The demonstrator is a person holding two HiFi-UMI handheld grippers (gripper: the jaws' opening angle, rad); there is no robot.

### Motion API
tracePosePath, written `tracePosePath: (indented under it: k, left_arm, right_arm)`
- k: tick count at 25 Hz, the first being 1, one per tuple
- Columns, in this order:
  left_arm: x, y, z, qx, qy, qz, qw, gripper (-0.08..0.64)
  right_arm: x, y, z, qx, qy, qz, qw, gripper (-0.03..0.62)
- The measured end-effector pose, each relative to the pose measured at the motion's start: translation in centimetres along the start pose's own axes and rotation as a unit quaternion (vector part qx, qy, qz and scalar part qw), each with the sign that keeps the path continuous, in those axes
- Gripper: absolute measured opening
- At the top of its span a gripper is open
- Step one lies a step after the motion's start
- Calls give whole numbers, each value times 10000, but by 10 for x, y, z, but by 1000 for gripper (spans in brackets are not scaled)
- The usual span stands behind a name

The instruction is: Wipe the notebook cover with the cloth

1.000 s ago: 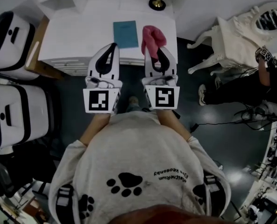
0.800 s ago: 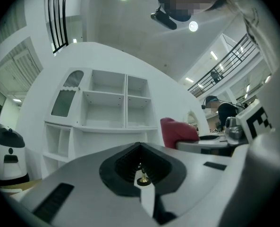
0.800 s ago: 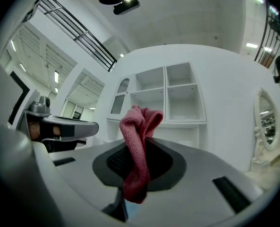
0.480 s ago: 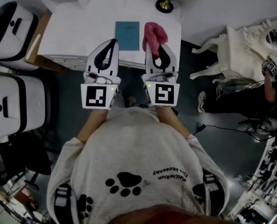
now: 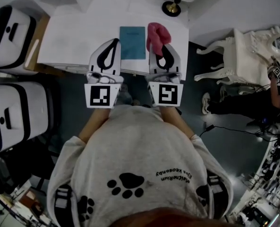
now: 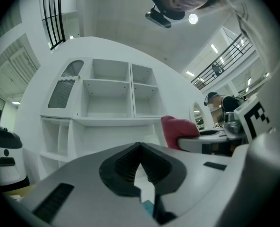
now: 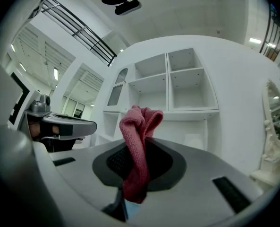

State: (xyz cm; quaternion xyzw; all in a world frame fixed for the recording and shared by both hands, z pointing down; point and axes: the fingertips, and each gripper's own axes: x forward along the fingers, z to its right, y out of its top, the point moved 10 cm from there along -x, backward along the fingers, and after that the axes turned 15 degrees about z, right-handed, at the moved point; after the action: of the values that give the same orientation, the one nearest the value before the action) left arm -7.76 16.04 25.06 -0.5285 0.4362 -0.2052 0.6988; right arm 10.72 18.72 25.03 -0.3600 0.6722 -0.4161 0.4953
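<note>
Teal notebook (image 5: 132,42) lies flat on the white table (image 5: 69,37), near its front edge. Just right of the notebook, the pink cloth (image 5: 157,33) is pinched between the jaws of the right gripper (image 5: 160,47). Just left of the notebook, the left gripper (image 5: 113,44) holds its jaws pressed together on nothing. Beyond the notebook stands a lamp base (image 5: 171,8); well right of it, an ornate white chair (image 5: 236,48); well left, a white appliance (image 5: 10,30).
</note>
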Motion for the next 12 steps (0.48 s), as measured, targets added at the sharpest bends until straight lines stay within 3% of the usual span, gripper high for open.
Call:
tracePosePath:
  k: [12]
  left_arm:
    - [50,-49,-55,-198,-449,-120,9987,11]
  right_arm:
    - [66,-42,-2,-299,-222,-225,9991,63]
